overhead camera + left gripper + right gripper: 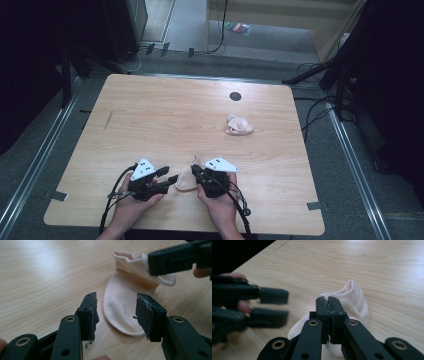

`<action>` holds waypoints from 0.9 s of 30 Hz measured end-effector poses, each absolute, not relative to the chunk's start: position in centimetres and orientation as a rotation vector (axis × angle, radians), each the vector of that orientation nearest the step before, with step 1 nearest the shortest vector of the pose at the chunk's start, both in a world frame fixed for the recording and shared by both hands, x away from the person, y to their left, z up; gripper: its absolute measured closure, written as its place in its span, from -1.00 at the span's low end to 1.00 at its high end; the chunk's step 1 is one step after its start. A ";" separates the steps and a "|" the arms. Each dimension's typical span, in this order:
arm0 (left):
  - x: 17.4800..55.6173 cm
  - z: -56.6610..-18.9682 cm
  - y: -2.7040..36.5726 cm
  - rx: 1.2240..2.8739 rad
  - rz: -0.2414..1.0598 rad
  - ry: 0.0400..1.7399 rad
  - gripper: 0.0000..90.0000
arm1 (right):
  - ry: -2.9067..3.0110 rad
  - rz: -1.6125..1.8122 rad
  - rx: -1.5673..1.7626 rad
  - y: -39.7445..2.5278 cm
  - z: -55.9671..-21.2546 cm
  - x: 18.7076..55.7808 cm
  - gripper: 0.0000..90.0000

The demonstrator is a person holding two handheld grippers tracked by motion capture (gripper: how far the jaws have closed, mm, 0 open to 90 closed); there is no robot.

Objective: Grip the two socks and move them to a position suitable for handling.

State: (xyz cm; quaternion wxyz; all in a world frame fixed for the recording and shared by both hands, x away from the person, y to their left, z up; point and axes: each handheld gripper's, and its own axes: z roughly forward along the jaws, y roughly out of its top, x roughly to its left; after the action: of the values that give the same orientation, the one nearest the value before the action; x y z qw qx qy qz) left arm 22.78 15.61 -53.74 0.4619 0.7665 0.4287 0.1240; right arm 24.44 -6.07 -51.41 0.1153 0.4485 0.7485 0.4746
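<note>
The wooden table (150,120) carries everything. On it, near the person's edge, a pale sock (120,302) lies flat between the two grippers. The right gripper (328,302) has its jaws pressed together on the sock's cuff, pinching the fabric. The left gripper (116,315) stands wide open, its fingers either side of the sock's toe (not touching it). A second sock (238,125), crumpled, lies well beyond both
</note>
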 end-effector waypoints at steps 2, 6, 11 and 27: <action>22.9 -53.9 14.8 1.921 0.317 1.055 0.22 | 2.193 1.408 1.319 -6.2 -51.3 24.4 0.97; 23.4 -54.4 13.5 1.996 0.352 1.085 0.30 | 2.194 1.429 1.320 -6.3 -51.1 24.3 0.97; 23.5 -54.9 12.9 2.055 0.353 1.062 0.69 | 2.170 1.451 1.338 -7.3 -50.6 24.2 0.98; 24.2 -53.8 17.2 2.036 0.303 1.032 1.00 | 2.057 1.425 1.451 -13.6 -50.5 24.7 1.00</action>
State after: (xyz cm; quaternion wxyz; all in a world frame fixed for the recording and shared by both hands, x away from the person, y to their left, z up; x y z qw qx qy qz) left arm 24.18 17.22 -53.78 0.4071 0.8076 0.4095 0.1203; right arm 24.69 -13.59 -50.45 0.1242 0.4976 0.7058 0.4887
